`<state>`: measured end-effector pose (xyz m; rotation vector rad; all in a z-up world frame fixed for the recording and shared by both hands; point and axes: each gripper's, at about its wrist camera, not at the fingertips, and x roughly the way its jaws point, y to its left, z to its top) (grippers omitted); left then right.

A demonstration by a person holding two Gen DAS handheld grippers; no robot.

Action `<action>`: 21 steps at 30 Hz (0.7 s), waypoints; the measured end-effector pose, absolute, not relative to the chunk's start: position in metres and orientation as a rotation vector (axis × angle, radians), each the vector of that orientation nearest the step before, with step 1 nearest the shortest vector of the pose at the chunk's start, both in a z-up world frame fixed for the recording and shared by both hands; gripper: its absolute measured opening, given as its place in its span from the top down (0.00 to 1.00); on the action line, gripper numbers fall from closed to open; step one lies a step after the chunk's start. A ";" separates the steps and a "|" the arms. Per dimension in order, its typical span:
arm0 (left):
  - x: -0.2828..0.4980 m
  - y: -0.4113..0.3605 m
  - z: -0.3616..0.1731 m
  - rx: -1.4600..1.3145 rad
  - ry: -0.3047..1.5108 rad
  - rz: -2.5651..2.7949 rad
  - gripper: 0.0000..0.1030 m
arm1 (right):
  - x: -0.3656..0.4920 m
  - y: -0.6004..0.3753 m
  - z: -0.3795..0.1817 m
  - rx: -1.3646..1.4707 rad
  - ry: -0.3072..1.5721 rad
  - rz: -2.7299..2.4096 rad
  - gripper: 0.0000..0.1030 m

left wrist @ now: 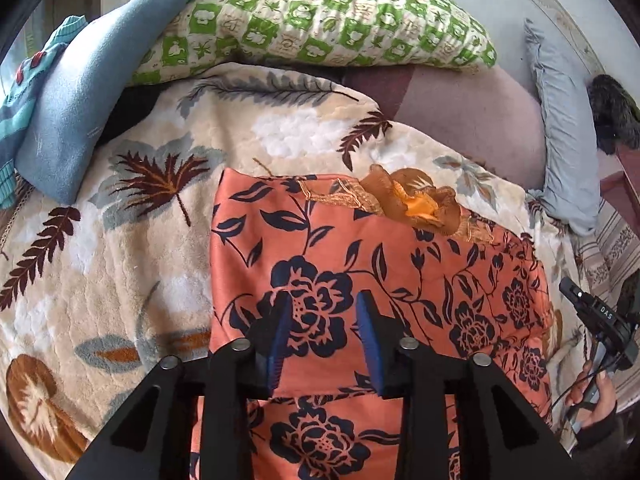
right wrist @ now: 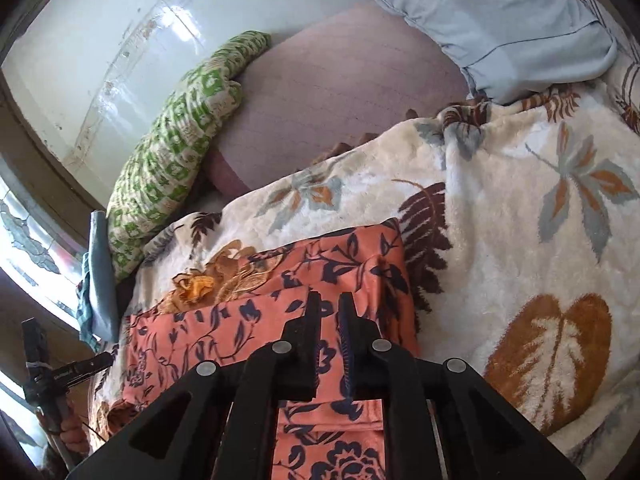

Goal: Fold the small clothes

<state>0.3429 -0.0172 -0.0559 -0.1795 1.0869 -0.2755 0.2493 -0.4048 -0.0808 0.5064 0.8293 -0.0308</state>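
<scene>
An orange garment with a dark blue flower print (left wrist: 384,264) lies folded on a cream leaf-patterned blanket (left wrist: 132,240). It has a sheer orange ruffle (left wrist: 416,200) at its far edge. My left gripper (left wrist: 322,300) is open and empty, hovering above the garment's middle. In the right wrist view the garment (right wrist: 240,328) shows several layers, with the ruffle (right wrist: 200,284) at the left. My right gripper (right wrist: 329,300) hangs over the garment's right part, its jaws nearly closed with a narrow gap and nothing between them.
A blue cloth (left wrist: 96,92) and a green checked pillow (left wrist: 320,16) lie at the far side of the bed. A mauve cushion (right wrist: 344,92) and a pale blue pillow (right wrist: 500,12) lie behind the blanket (right wrist: 520,200). The other handle shows at each view's edge (left wrist: 600,320).
</scene>
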 end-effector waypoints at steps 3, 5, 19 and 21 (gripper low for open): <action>0.340 -0.024 -0.080 -0.138 1.152 -0.256 0.66 | 0.245 -0.396 -0.100 0.461 0.900 -0.040 0.86; 0.340 -0.024 -0.098 -0.139 1.201 -0.241 0.66 | 0.244 -0.397 -0.118 0.449 0.956 -0.074 0.86; 0.337 -0.002 -0.102 -0.278 1.224 -0.237 0.64 | 0.240 -0.383 -0.119 0.383 0.977 -0.152 0.84; 0.327 0.015 -0.088 -0.329 1.229 -0.238 0.64 | 0.224 -0.380 -0.104 0.426 0.960 -0.139 0.70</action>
